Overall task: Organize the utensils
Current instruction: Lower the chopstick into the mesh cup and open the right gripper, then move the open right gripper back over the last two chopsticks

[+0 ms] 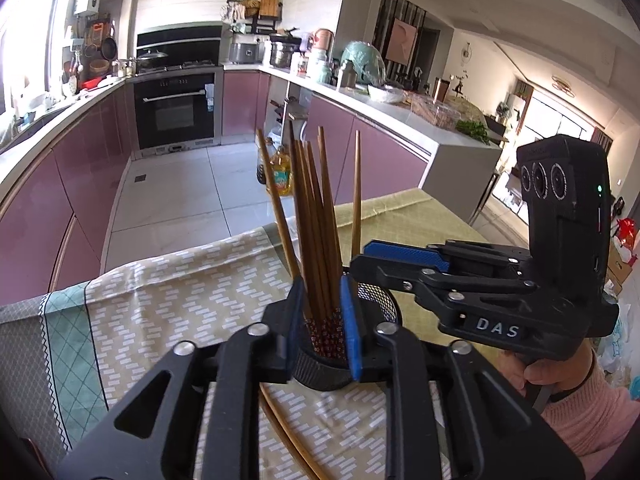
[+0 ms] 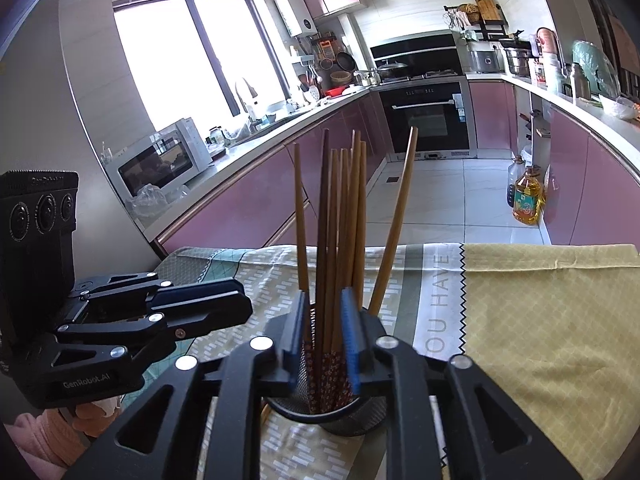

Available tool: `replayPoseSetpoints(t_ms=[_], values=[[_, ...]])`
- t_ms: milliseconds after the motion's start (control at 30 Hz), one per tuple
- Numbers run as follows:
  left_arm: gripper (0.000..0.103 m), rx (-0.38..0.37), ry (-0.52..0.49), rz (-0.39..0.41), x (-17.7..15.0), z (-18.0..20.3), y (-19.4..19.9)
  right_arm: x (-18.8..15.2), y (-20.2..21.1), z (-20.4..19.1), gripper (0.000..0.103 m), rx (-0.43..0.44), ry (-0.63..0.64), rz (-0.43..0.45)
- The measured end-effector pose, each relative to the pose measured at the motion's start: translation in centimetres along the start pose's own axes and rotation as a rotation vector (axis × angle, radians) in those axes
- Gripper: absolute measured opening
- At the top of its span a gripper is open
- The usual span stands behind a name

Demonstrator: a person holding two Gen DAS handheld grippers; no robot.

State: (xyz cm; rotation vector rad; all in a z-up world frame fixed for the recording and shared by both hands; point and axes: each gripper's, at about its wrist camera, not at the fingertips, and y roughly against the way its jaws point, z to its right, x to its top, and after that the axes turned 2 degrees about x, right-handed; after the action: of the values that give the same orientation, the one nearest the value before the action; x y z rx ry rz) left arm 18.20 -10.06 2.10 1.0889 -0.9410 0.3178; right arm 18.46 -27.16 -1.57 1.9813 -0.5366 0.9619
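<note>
Left wrist view
Left gripper: lower centre of the frame, jaws a narrow gap apart around the bundle of chopsticks; whether the blue pads press on them cannot be told.
Chopsticks: standing upright in a black mesh holder, centre of the frame, tips fanned out at the top.
Loose chopstick: lying on the tablecloth, bottom centre, under the gripper.
Right gripper: centre right, held by a hand in a pink sleeve; its fingers reach toward the holder.

Right wrist view
Right gripper: lower centre, jaws slightly apart with the chopsticks between them; grip cannot be told.
Mesh holder: bottom centre on the tablecloth, chopsticks standing in it.
Left gripper: lower left, pointing toward the holder.
</note>
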Motion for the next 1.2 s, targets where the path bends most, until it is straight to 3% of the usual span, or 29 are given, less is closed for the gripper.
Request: replayPoseSetpoints(t_ms=[333,567,833,1200], values=[[0.054,0.079,0.062,0.096,-2.8,-2.1,4.4,-2.2,3.4,-3.5,0.036,0.061,0.086,0.026],[0.068,0.132,0.119,0.06,-6.4,-3.8,4.9,-6.1,1.4,-5.2,0.043,0.095,0.11,-0.089],[0.081,0.244,0.157,-0.009,-10.5,-5.4,3.8,-11.2,-3.2,-6.0,0.043,0.083,0.081,-0.265],[0.082,0.286,0.196,-0.066,-13.3,-6.8,3.1,-13.0,-4.6,-7.7,0.043,0.027,0.127,-0.308]])
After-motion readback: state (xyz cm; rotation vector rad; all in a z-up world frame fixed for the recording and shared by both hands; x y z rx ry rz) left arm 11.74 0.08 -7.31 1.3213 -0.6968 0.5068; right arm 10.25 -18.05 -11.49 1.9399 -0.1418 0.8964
